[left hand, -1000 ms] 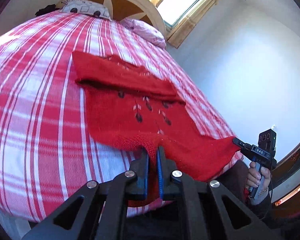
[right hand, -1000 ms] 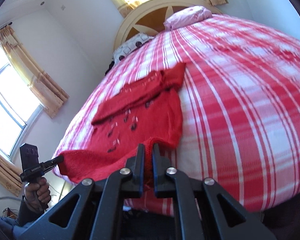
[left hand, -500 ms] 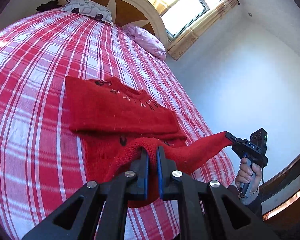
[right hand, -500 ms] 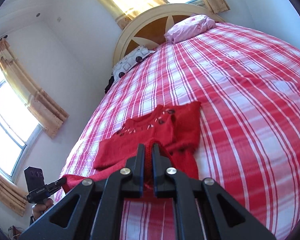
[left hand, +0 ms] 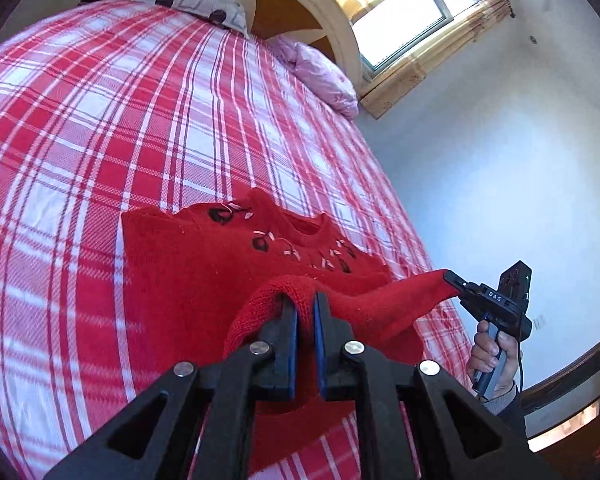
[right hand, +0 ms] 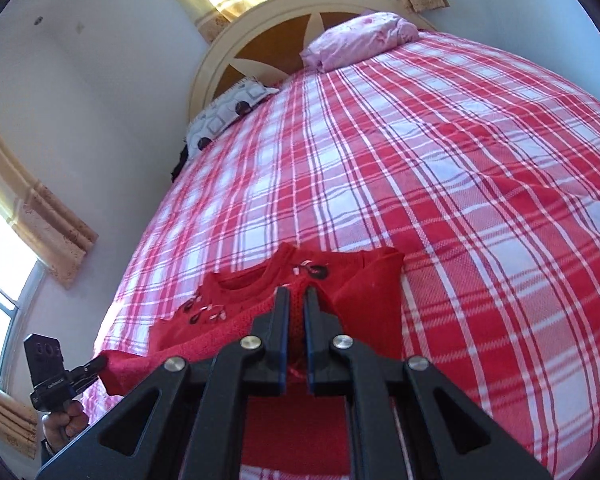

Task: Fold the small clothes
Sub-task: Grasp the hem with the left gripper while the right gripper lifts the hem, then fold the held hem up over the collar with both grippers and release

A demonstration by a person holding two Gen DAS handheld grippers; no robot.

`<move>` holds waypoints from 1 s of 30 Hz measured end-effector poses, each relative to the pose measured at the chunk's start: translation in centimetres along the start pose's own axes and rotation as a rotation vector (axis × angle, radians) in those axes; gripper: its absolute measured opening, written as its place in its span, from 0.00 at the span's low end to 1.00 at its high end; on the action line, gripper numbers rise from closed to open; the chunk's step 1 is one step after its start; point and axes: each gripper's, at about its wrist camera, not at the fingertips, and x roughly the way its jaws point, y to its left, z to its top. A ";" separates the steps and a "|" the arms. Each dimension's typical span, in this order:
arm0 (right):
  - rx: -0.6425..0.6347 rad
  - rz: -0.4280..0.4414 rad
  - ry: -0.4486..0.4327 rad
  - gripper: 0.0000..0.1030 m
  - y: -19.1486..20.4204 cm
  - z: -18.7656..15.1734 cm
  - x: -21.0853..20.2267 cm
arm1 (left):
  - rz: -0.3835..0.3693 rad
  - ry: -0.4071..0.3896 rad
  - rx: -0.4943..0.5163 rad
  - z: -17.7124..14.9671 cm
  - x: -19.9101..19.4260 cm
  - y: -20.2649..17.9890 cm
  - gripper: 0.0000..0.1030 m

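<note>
A red knit sweater (left hand: 204, 264) lies near the foot of a bed (left hand: 100, 128), its neckline toward the headboard (left hand: 300, 4). Dark cherry-like motifs with pale stitched stems run across its chest. The lower hem is lifted off the sheet and stretched in the air above the body of the garment, held at two corners.

The left gripper (left hand: 305, 312) is clamped on one hem corner; red knit bunches over and between its blue-padded jaws. The right gripper (right hand: 293, 306) pinches the other corner the same way, with knit showing in the narrow gap between its jaws. In the left view the right gripper (left hand: 458, 285) shows from the side, biting the far hem tip, with a hand (left hand: 494, 354) wrapped round its handle. White letters on its body read "DAS". In the right view the left gripper (right hand: 96, 364) holds its hem tip at lower left; a label on it is too small to read.

The bed wears a red, white and grey plaid sheet. At the head sit a grey patterned pillow (left hand: 196, 0) and a pink pillow (left hand: 320, 72) against the cream and brown headboard. Windows with tan curtains (right hand: 48, 232) flank the bed on pale walls.
</note>
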 end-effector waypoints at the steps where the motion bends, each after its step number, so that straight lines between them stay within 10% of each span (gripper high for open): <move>1: 0.003 -0.010 0.010 0.09 -0.3 0.3 0.9 | 0.010 0.005 -0.006 0.2 0.4 0.3 0.07; 16: 0.189 -0.063 0.118 0.27 -7.0 3.6 11.8 | -0.068 0.035 -0.308 4.0 5.8 7.7 0.10; 20: 0.150 -0.100 0.097 0.50 -6.6 3.4 11.2 | -0.013 0.042 -0.371 4.1 5.8 8.9 0.48; 30: 0.048 0.103 0.197 0.54 -3.3 0.4 7.0 | 0.074 -0.013 -0.245 4.3 0.6 7.1 0.49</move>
